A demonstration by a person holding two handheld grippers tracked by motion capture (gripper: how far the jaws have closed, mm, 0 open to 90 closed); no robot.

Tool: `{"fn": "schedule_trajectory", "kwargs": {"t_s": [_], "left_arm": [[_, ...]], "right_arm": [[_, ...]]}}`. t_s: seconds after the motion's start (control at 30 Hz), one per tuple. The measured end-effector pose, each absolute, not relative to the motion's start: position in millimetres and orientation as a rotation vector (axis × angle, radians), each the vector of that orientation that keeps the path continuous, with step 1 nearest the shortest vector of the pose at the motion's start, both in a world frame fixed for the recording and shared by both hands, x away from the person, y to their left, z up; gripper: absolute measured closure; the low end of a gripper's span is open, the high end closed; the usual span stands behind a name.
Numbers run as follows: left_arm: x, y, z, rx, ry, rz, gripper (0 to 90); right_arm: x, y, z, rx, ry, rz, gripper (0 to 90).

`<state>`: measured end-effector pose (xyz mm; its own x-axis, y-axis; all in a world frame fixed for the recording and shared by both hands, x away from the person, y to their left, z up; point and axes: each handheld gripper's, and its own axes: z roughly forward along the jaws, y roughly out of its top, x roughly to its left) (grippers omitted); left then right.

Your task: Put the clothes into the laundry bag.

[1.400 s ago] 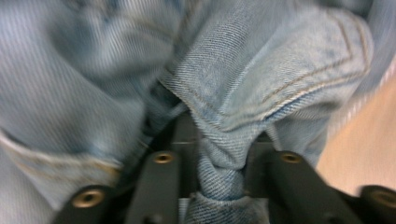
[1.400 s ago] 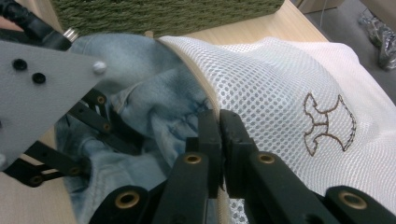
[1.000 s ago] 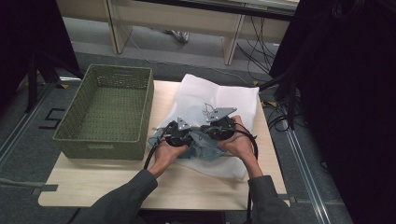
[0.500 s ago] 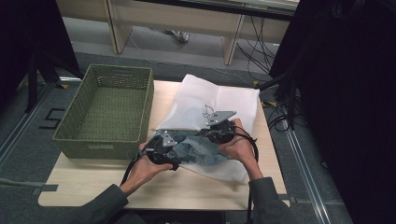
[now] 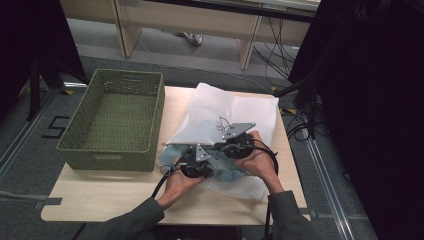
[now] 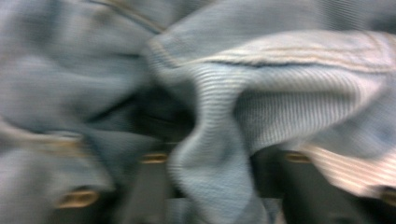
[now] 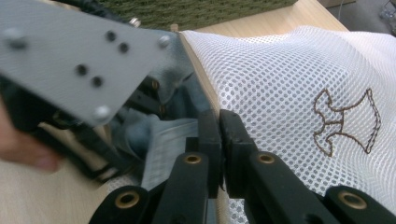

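Left gripper view: denim (image 6: 210, 154) between tongs (image 6: 212, 186).

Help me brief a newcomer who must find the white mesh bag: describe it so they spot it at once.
Start at the wooden table and look right of the green basket. The white mesh bag lies flat there, with blue denim at its near opening. It alone is white netting, stitched with a small brown outline.
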<state>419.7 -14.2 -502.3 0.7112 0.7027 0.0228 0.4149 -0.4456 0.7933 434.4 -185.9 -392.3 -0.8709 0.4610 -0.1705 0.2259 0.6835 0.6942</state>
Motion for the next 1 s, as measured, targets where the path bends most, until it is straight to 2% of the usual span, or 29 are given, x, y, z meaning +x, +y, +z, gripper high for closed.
{"fn": "schedule_trajectory", "kwargs": {"t_s": [0.03, 0.1, 0.27, 0.4, 0.43, 0.5, 0.53, 0.6, 0.7, 0.9, 1.0], "left_arm": [[424, -12, -501, 2.080, 0.867, 0.469, 75.9], [433, -8, -496, 2.055, 0.894, 0.508, 79.8], [449, -11, -476, 1.835, 1.013, 0.568, 80.5], [460, -19, -478, 1.845, 1.027, 0.581, 78.1], [461, -21, -484, 1.851, 1.037, 0.571, 75.8], [459, -23, -494, 1.855, 1.042, 0.495, 65.3], [458, -18, -494, 1.911, 1.019, 0.486, 57.4], [452, -11, -492, 1.915, 1.017, 0.454, 45.0], [439, 6, -483, 1.967, 0.972, 0.433, 32.0], [423, 36, -474, 2.054, 0.964, 0.560, 22.8], [422, 37, -478, 2.071, 1.003, 0.541, 20.2]], "right_arm": [[434, -187, -392, 0.564, 2.560, 0.993, 88.7], [434, -188, -391, 0.562, 2.553, 0.992, 88.7], [434, -190, -385, 0.573, 2.544, 1.036, 88.8], [434, -189, -384, 0.570, 2.562, 1.037, 88.8], [435, -189, -386, 0.575, 2.567, 1.017, 88.8], [436, -188, -393, 0.592, 2.574, 1.017, 88.8], [437, -189, -397, 0.586, 2.578, 1.013, 88.8], [438, -190, -400, 0.600, 2.575, 1.003, 88.8], [437, -191, -402, 0.606, 2.591, 1.010, 88.8], [435, -189, -405, 0.595, 2.590, 0.978, 88.7], [430, -188, -406, 0.600, 2.618, 0.954, 88.7]]}}
